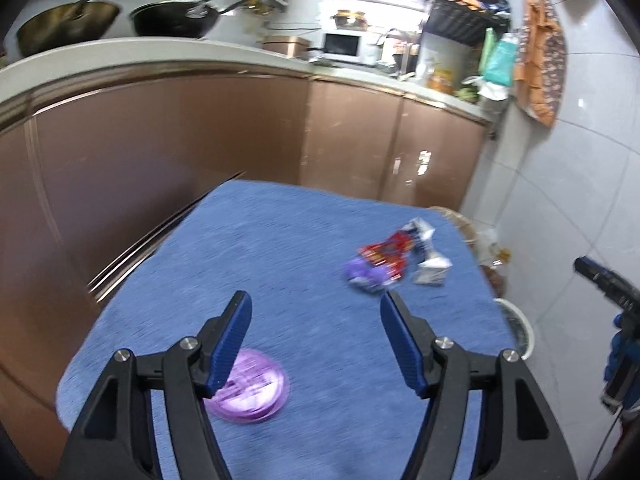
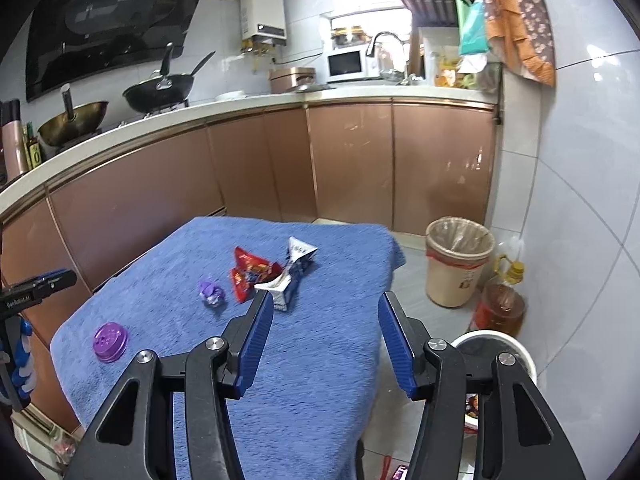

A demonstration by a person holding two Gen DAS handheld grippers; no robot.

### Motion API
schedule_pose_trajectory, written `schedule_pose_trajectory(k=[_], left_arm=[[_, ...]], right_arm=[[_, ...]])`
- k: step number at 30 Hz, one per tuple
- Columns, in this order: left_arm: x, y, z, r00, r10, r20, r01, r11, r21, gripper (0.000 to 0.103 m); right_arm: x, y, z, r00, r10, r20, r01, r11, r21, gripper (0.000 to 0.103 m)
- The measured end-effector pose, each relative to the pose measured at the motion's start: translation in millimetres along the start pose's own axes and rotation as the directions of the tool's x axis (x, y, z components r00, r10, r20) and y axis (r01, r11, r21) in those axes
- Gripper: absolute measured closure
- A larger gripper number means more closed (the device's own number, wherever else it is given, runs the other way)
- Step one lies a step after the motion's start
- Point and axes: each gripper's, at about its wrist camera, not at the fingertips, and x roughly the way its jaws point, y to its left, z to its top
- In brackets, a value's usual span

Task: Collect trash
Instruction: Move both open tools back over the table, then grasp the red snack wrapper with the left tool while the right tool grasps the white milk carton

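Note:
On a table under a blue cloth (image 2: 320, 360) lie a red snack wrapper (image 2: 250, 272), a crushed white and blue carton (image 2: 292, 272), a crumpled purple wrapper (image 2: 211, 291) and a flat purple lid (image 2: 110, 341). My right gripper (image 2: 326, 296) hovers open over the cloth's near right part, just short of the carton, with nothing between its fingers. My left gripper (image 1: 315, 298) is open and empty too. The purple lid (image 1: 250, 388) lies partly behind its left finger. The red wrapper (image 1: 386, 256), carton (image 1: 426, 252) and purple wrapper (image 1: 366, 272) lie ahead to its right.
A beige lined bin (image 2: 458, 264) stands on the floor right of the table, with an oil bottle (image 2: 502, 304) beside it. A white-rimmed bucket (image 2: 496, 344) sits nearer, below my right gripper. Brown cabinets (image 2: 352, 160) and a counter with pans run behind.

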Motion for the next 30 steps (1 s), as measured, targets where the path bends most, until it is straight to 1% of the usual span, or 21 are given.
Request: schedule_pose_trajectory(k=[2, 6, 8, 10, 13, 18, 21, 26, 30], left_arm=[[6.5, 13.7, -11.8, 0.999, 0.021, -0.026, -0.021, 1.0, -0.016, 0.034], [16.7, 36.0, -35.4, 0.997, 0.041, -0.071, -0.045, 0.998, -0.049, 0.034], [21.9, 40.4, -39.5, 0.995, 0.047, -0.085, -0.053, 0.997, -0.059, 0.034], [27.5, 38.4, -35.8, 0.995, 0.04, -0.088, -0.045, 0.997, -0.057, 0.034], [39.1, 24.6, -23.1, 0.996, 0.017, -0.09, -0.02, 0.999, -0.027, 0.034], [67.9, -2.3, -0.2, 0.992, -0.057, -0.11, 0.058, 0.998, 0.006, 0.034], [90.7, -23.1, 8.6, 0.986, -0.097, -0.135, 0.101, 0.995, 0.023, 0.034], [126.8, -59.2, 25.2, 0.976, -0.142, -0.162, 0.154, 0.986, 0.067, 0.034], [155.9, -83.7, 46.5, 0.96, -0.203, -0.192, 0.224, 0.969, 0.099, 0.034]], right_arm=[[8.9, 6.9, -0.6, 1.0, 0.013, -0.015, -0.014, 1.0, -0.012, 0.049], [26.8, 18.2, -3.0, 0.999, 0.032, -0.042, -0.033, 0.999, -0.026, 0.049], [38.1, 22.1, -3.4, 0.997, 0.04, -0.059, -0.041, 0.999, -0.029, 0.049], [47.6, 25.0, -3.1, 0.996, 0.043, -0.072, -0.046, 0.999, -0.029, 0.049], [63.7, 26.2, -1.2, 0.995, 0.051, -0.09, -0.054, 0.998, -0.027, 0.049], [88.5, 26.9, 2.1, 0.992, 0.058, -0.112, -0.061, 0.998, -0.026, 0.049], [106.1, 23.8, 4.9, 0.99, 0.063, -0.127, -0.066, 0.998, -0.022, 0.049], [132.7, 15.4, 7.5, 0.986, 0.077, -0.147, -0.077, 0.997, 0.003, 0.049], [156.0, 11.1, 10.5, 0.981, 0.103, -0.162, -0.099, 0.995, 0.029, 0.049]])
